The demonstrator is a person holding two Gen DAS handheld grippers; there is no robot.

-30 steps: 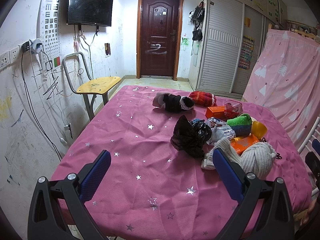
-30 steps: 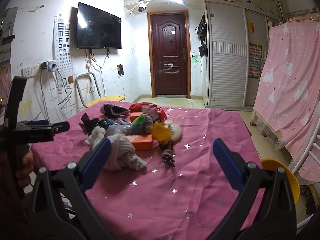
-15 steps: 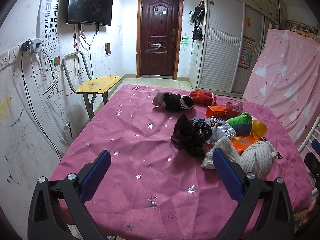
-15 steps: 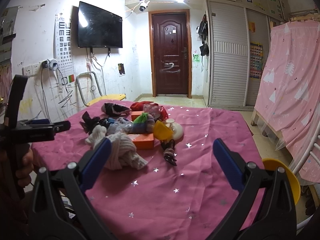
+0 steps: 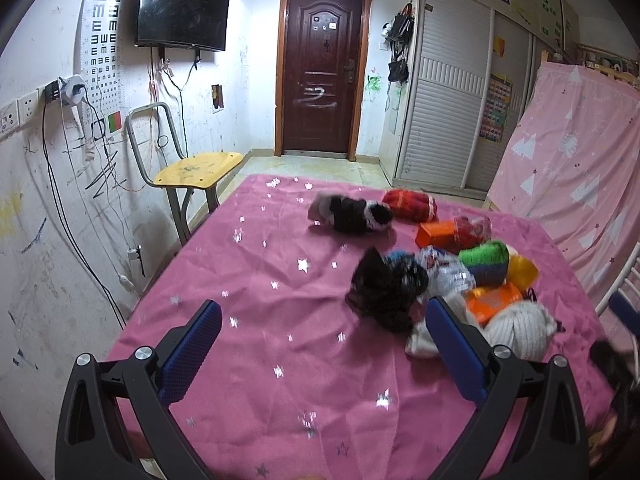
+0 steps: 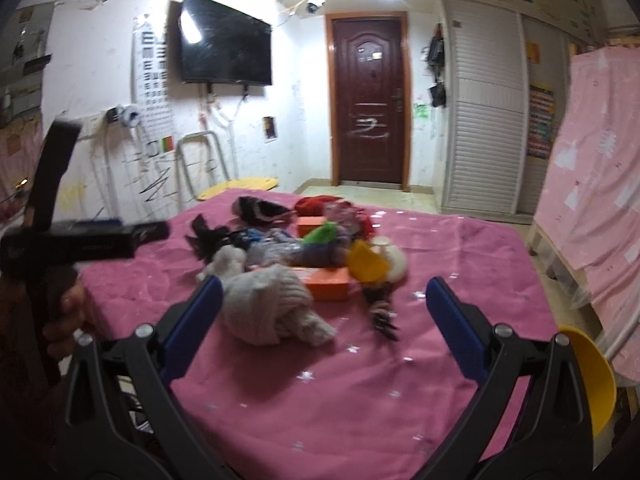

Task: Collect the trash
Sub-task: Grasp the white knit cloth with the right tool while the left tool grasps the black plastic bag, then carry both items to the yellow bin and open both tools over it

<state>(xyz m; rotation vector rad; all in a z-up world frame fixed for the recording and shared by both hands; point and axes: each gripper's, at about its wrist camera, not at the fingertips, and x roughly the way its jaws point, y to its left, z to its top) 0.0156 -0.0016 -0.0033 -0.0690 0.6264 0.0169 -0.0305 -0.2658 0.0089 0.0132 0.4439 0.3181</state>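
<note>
A pile of clutter lies on a table with a pink starred cloth (image 5: 280, 280). In it are a crumpled black plastic bag (image 5: 386, 290), a clear crinkled wrapper (image 5: 448, 272), an orange box (image 5: 494, 298), a second orange box (image 5: 436, 232), a white knit hat (image 5: 518, 330), a green and blue roll (image 5: 484, 262) and a yellow cup (image 5: 522, 272). My left gripper (image 5: 320, 344) is open and empty, just left of the pile. My right gripper (image 6: 320, 320) is open and empty, in front of the white knit hat (image 6: 264, 304) and the orange box (image 6: 326, 282).
A black-and-white sock bundle (image 5: 350, 214) and a red bundle (image 5: 410, 204) lie at the far side. A yellow chair (image 5: 198, 168) stands by the left wall. A yellow bin (image 6: 588, 376) sits at the table's right. Pink sheet (image 5: 572, 176) hangs right.
Both grippers have moved slightly towards the pile; the right wrist view is blurred from motion. Nothing on the table has moved.
</note>
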